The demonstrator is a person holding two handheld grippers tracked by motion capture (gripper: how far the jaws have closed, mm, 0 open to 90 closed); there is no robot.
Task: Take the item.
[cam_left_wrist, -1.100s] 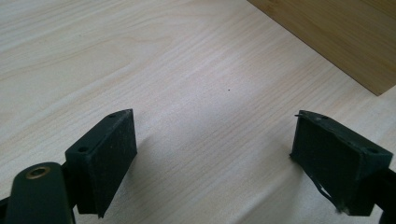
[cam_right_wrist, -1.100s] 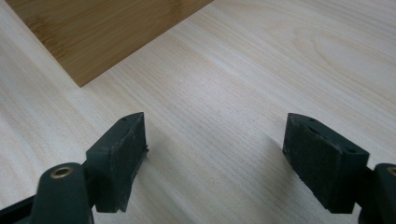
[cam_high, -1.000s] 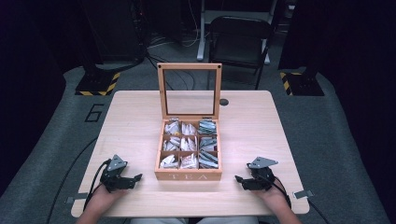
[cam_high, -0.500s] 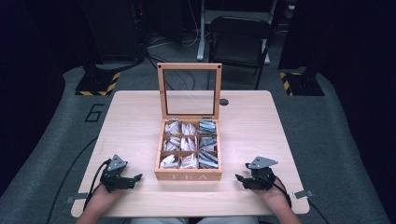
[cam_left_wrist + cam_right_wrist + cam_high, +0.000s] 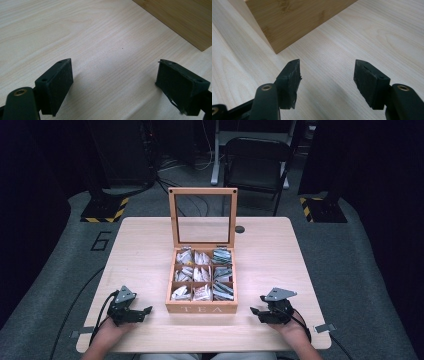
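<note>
A wooden tea box [image 5: 202,308] marked TEA stands in the middle of the table, its glass lid [image 5: 202,217] raised upright. Several compartments hold tea bags [image 5: 202,275]. My left gripper [image 5: 145,311] rests on the table to the left of the box, open, with bare wood between its jaws [image 5: 113,82]. The box's side wall [image 5: 180,20] fills the upper right of the left gripper view. My right gripper [image 5: 255,312] lies to the right of the box, also open and holding nothing [image 5: 327,80]. The box's corner [image 5: 292,22] stands just ahead of it.
The light wooden table [image 5: 140,255] has free room on both sides of the box. A small dark round spot [image 5: 240,229] sits near the far edge. A black chair [image 5: 257,165] stands behind the table. Cables trail from both grippers off the near edge.
</note>
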